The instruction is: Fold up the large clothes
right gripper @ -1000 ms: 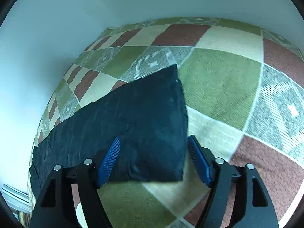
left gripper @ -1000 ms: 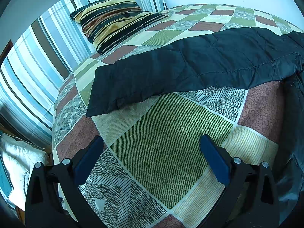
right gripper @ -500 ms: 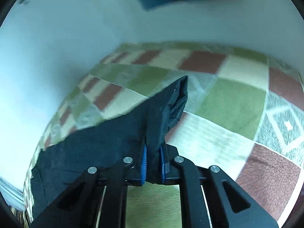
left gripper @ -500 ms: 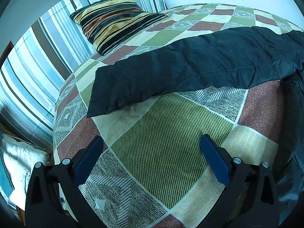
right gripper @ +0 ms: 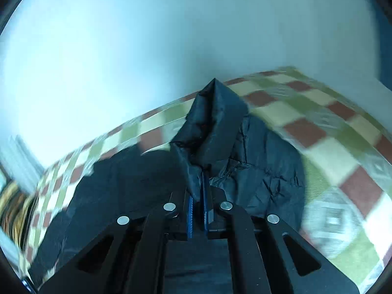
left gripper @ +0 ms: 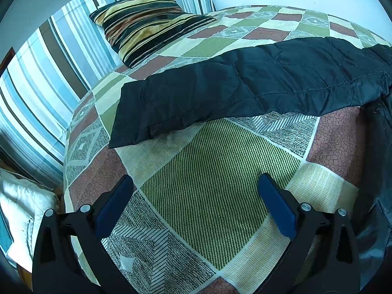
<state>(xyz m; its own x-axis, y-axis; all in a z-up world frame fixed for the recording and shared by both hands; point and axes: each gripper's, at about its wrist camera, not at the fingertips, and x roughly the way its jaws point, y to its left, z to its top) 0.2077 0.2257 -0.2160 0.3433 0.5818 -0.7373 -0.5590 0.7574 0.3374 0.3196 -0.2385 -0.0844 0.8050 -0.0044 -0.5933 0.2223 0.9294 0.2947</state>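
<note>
A large black quilted garment (left gripper: 245, 85) lies stretched across a patchwork bedspread (left gripper: 215, 183). My left gripper (left gripper: 196, 205) is open and empty, hovering over the green patch in front of the garment's near edge, apart from it. My right gripper (right gripper: 199, 210) is shut on a corner of the black garment (right gripper: 210, 127) and holds it lifted above the bed, the cloth standing up in a peak between the blue pads. The rest of the garment (right gripper: 137, 183) trails down onto the bedspread. The right wrist view is motion-blurred.
A striped pillow (left gripper: 147, 27) lies at the head of the bed by a striped curtain (left gripper: 36, 85). A white wall (right gripper: 171, 36) runs along the bed's far side. White bedding (left gripper: 19, 210) sits beyond the bed's left edge.
My right gripper closed on the garment's corner and has lifted it up and swung it, pulling the cloth off the bed. The left gripper has stayed still and open.
</note>
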